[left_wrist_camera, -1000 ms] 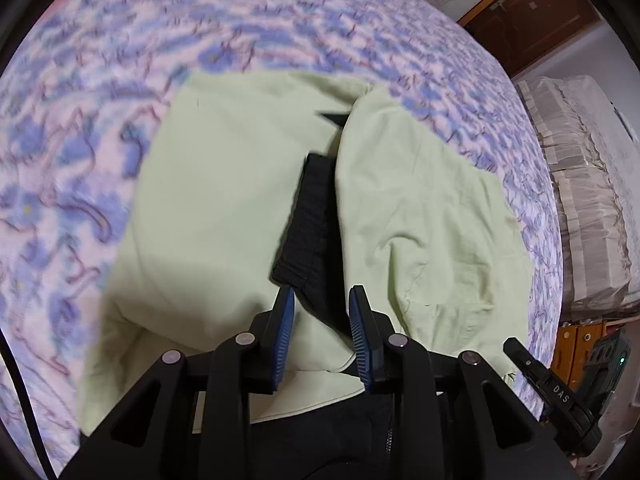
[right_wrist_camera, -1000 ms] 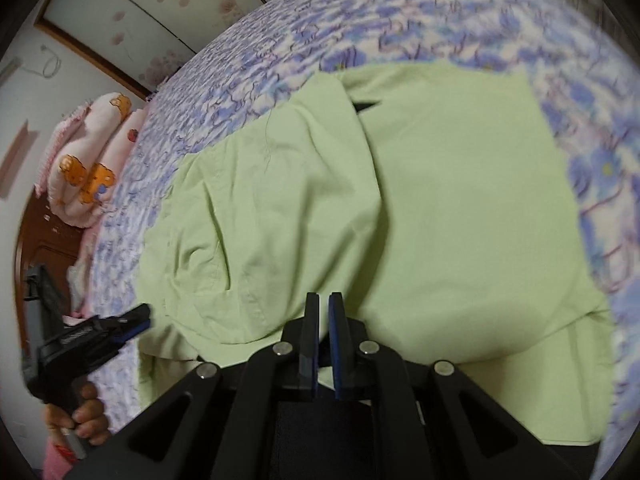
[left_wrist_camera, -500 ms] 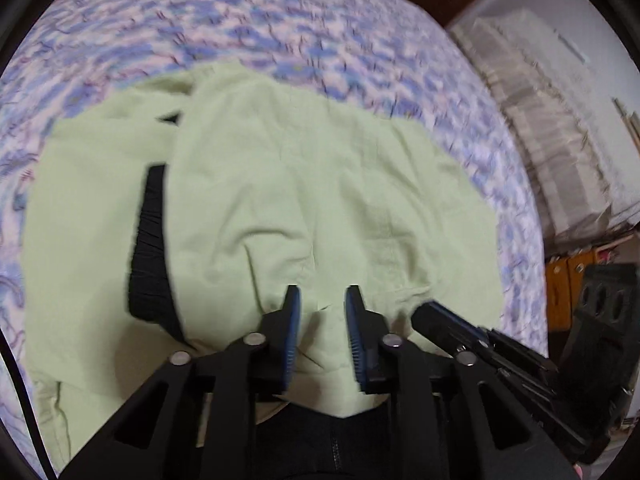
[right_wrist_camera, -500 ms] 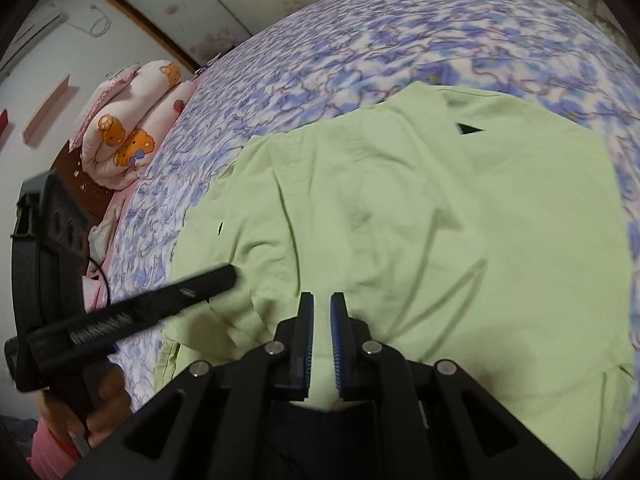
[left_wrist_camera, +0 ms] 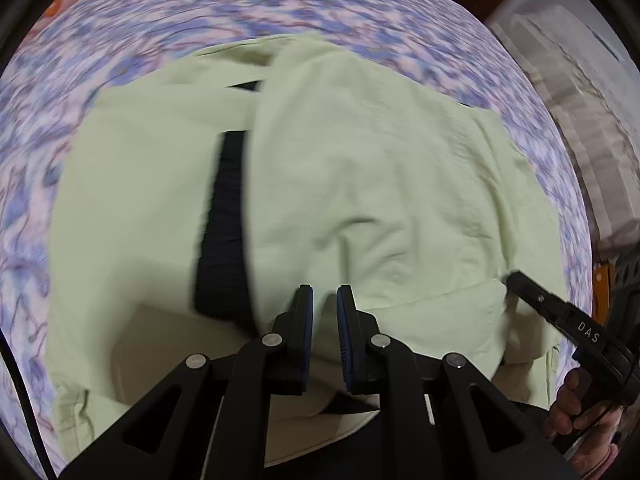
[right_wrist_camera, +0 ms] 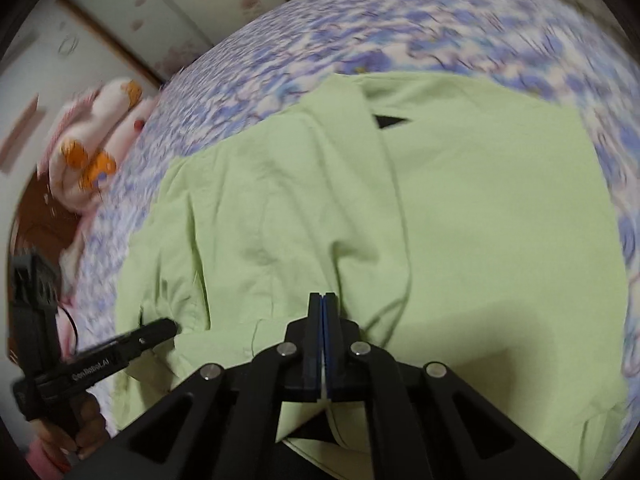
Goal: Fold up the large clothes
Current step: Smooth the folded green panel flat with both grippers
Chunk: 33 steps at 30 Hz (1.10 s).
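Left gripper (left_wrist_camera: 324, 300) jaws closing, narrow gap w/ nothing between, over near hem of pale green cotton garment (left_wrist_camera: 380, 184). Right gripper (right_wrist_camera: 323, 312) fully closed, empty. Garment lies partly folded on blue-purple floral bedspread (left_wrist_camera: 280, 4), black ribbed band (left_wrist_camera: 224, 232) exposed.

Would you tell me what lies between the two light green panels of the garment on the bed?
A black ribbed band lies between the panels of the green garment, clearest in the left wrist view.

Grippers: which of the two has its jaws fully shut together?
The right gripper: its blue pads meet with no gap. The left gripper shows a narrow gap between its pads, closing over the light green garment.
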Motion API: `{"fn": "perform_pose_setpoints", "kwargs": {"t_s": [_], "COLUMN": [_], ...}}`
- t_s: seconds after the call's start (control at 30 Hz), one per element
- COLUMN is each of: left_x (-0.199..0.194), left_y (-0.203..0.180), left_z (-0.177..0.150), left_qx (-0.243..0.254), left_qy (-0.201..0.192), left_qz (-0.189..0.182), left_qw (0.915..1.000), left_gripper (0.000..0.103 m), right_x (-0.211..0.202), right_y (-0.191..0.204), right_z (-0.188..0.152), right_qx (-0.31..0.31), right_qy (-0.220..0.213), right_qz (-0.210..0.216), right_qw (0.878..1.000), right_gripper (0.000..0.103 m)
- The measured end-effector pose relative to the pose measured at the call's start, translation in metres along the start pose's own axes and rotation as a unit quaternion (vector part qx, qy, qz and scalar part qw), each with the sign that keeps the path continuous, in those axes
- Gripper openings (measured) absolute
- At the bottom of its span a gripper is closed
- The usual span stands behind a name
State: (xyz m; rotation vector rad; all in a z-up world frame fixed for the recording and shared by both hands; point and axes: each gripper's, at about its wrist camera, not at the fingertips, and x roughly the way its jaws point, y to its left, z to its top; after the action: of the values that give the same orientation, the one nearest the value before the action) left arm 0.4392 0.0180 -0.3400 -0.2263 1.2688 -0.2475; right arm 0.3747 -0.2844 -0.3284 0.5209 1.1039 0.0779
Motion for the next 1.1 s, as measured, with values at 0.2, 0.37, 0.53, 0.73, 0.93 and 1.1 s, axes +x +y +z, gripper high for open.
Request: {"fn": "perform_pose_setpoints", "kwargs": {"t_s": [0.2, 0.37, 0.53, 0.73, 0.93, 1.1], "left_x": [0.014, 0.023, -0.010, -0.056, -0.087, -0.112], "left_y": [0.017, 0.015, 0.022, 0.048, 0.073, 0.088], "left_z": [-0.007, -0.011, -0.020, -0.070, -0.129, -0.184], "left_qx": [-0.015, 0.007, 0.016, 0.018, 0.006, -0.023], "left_qy": [0.005, -0.005, -0.037, -0.041, -0.026, -0.009], "left_qz": [-0.015, -0.005, -0.025, -0.011, 0.012, 0.025], "left_qw": [0.9998, 1.0000, 0.9989, 0.9989, 0.9996, 0.9994], "left_gripper": [0.011, 0.011, 0.019, 0.039, 0.047, 0.047], "right_x": [0.014, 0.011, -0.018, -0.052, -0.072, -0.082], "right_y": [-0.011, 0.000, 0.010, 0.021, 0.028, 0.028], "right_z": [-0.012, -0.016, -0.031, -0.089, -0.165, -0.220], "right_qx": [0.010, 0.000, -0.018, -0.001, 0.027, 0.010], "right_qy": [-0.002, -0.014, -0.042, -0.059, -0.051, -0.005], "right_qz": [-0.002, -0.021, -0.032, -0.042, -0.045, -0.055], "right_qw": [1.000, 1.000, 0.998, 0.997, 0.997, 0.998], "right_gripper": [0.000, 0.000, 0.000, 0.000, 0.000, 0.000]}}
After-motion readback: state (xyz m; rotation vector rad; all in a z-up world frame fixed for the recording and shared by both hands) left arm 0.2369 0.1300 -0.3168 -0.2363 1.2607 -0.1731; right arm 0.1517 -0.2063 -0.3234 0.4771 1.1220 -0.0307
